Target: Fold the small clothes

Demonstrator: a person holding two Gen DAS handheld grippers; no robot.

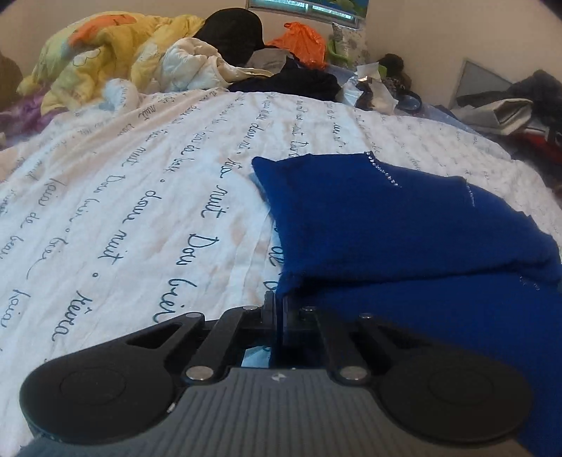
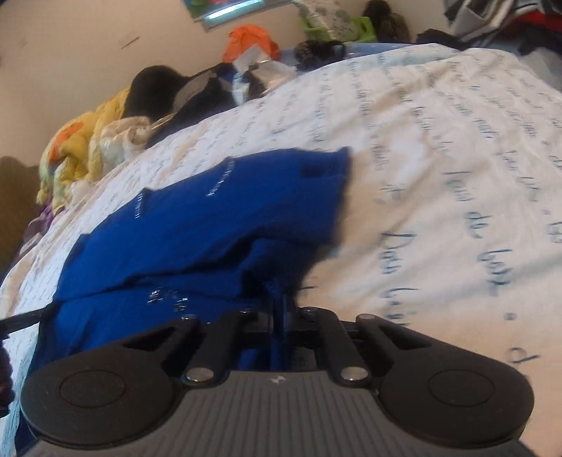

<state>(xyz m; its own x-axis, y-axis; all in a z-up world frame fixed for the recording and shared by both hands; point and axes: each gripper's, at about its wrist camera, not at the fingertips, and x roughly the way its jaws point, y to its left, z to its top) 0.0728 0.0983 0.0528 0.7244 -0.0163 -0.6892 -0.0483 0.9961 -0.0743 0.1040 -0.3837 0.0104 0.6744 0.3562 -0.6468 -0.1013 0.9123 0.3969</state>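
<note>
A royal-blue garment (image 1: 386, 218) with small rhinestone trim lies partly folded on the white bedspread (image 1: 140, 197) with blue script. My left gripper (image 1: 279, 302) is shut on the garment's near left edge. In the right wrist view the same blue garment (image 2: 217, 214) spreads to the left, a folded layer on top. My right gripper (image 2: 281, 298) is shut on its near right edge. Both pinched edges sit low over the bed. The right wrist view is blurred by motion.
At the far side of the bed lie a yellow quilt (image 1: 91, 52), a black cap (image 1: 232, 31), an orange plastic bag (image 1: 305, 42) and dark clothes (image 1: 295, 81). More clothes are heaped at the right (image 1: 520, 109). The bedspread (image 2: 456, 175) stretches right of the garment.
</note>
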